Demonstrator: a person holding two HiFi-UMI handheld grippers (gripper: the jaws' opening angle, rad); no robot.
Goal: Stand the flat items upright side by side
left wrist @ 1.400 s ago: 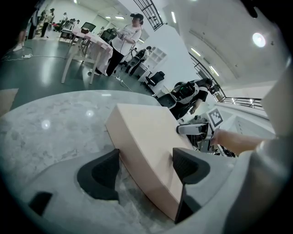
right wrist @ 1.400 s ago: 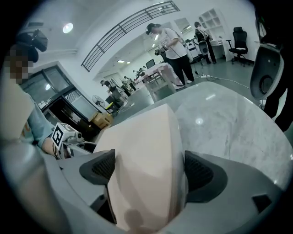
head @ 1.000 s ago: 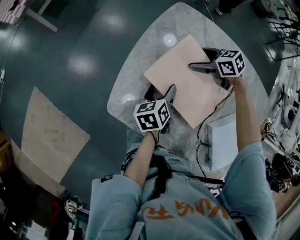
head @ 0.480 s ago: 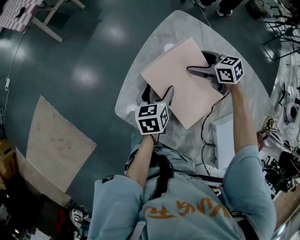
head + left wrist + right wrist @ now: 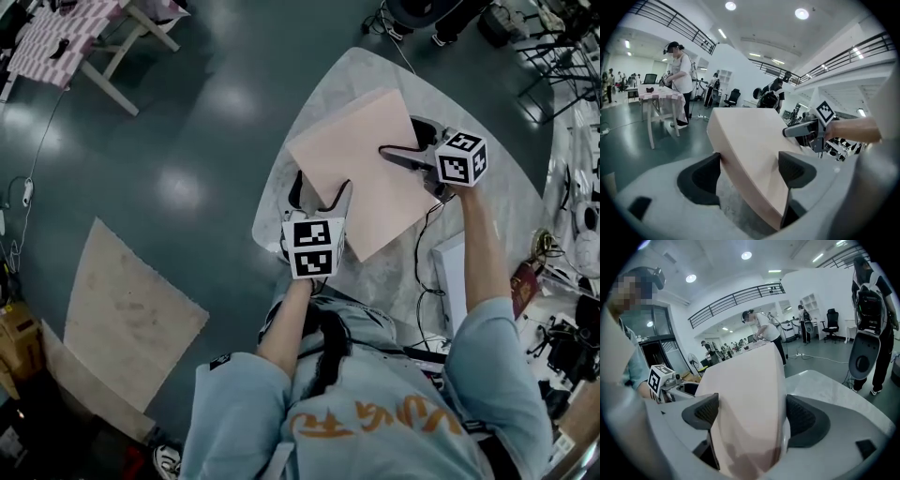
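I'm holding the pink board (image 5: 361,159) with both tools at once. It is sitting in the upper middle of the head view, over the pale marbled table (image 5: 492,192), and it is covering much of the tabletop.

The left gripper (image 5: 322,192) is taking the board's lower edge, just below the middle of the frame. In the left gripper view the slab is running between the two dark pads, slanting up and away from them, with one pad pressing against each face. I'm reading that tool as clamped on the board.

The right gripper (image 5: 398,136) is reaching in from the board's right side, in the upper right of the frame. In the right gripper view the board is filling the whole gap, with both pads bearing against it, so that tool is gripping the board too.

A white box (image 5: 452,281) is lying at the right of the frame, near the table's lower right edge, and a black cable (image 5: 419,246) is trailing down beside it.
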